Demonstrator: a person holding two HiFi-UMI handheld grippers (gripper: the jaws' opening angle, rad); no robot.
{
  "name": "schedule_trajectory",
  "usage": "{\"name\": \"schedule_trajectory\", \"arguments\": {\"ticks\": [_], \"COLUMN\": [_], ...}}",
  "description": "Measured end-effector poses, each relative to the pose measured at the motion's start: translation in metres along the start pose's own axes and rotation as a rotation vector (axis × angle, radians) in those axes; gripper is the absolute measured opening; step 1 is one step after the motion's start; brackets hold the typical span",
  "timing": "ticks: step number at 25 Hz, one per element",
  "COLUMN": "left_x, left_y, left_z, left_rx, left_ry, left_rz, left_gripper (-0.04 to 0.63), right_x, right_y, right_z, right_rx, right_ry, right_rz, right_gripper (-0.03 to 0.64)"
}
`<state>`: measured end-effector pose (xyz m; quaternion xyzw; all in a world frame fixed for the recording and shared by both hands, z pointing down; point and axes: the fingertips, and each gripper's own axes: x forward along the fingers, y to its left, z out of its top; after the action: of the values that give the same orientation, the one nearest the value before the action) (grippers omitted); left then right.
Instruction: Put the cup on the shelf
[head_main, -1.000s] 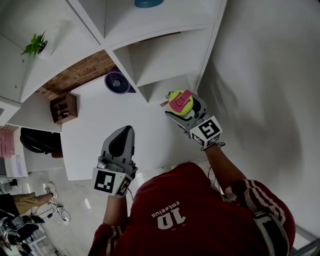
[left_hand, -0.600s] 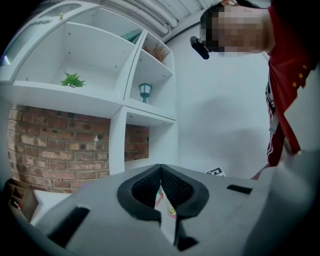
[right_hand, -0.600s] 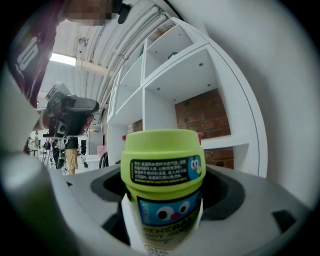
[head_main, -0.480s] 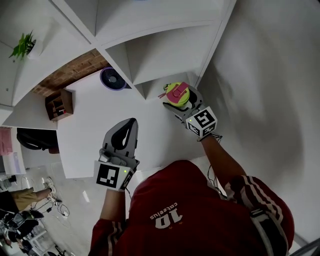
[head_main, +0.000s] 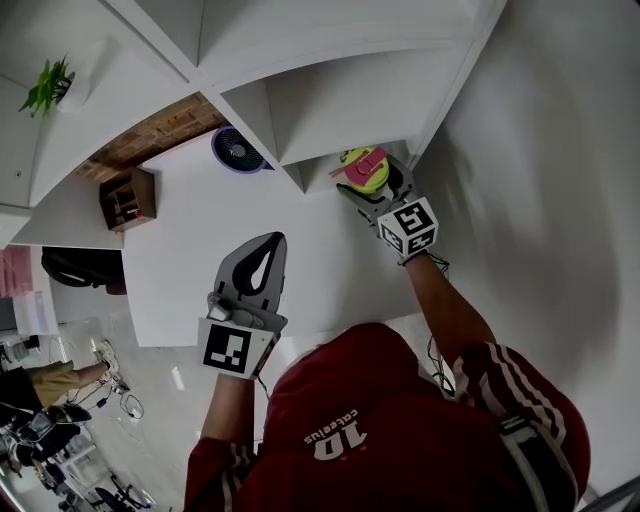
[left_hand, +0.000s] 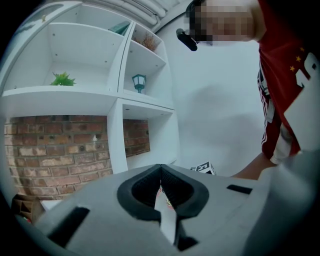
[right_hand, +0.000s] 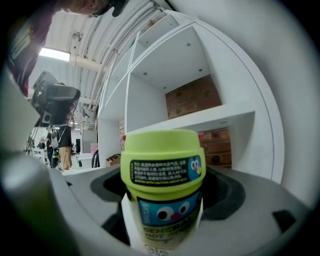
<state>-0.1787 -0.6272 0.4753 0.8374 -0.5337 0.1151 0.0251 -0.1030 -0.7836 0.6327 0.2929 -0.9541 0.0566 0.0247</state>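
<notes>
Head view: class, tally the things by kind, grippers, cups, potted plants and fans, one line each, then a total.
Grippers: 2, left gripper and right gripper
Cups: 1, the cup
Plants: 1, the plant
Fans: 1, the fan
Total: 5

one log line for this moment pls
right gripper: shut on cup | cup: held upright at shelf lower compartment, not yet released | left gripper: shut, empty, over white table

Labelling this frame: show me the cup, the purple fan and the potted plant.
cup (right_hand: 161, 167), right gripper view, on its green lid.
purple fan (head_main: 238, 150), head view, on its grille.
potted plant (head_main: 50, 84), head view, on its leaves.
</notes>
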Motion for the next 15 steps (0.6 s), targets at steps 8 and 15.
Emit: {"name": "schedule_trajectory", "arguments": {"ticks": [8, 15], "left_x": [0.007, 0.003], "left_y": [-0.001, -0.005], "left_z": [0.001, 0.008], "left_rx": [-0.044, -0.082], "left_ry": [-0.013, -0.042], "left_rz": [0.003, 0.019], "left_gripper": [0.000, 0.000], "right_x": [0.023, 0.037], "right_y": [-0.007, -0.011], "right_z": [-0.009, -0.016], "right_rx": [-0.024, -0.004], "right_ry": [-0.009, -0.037], "right_rz": [0.020, 0.026], "right_gripper": [0.425, 0.425]}}
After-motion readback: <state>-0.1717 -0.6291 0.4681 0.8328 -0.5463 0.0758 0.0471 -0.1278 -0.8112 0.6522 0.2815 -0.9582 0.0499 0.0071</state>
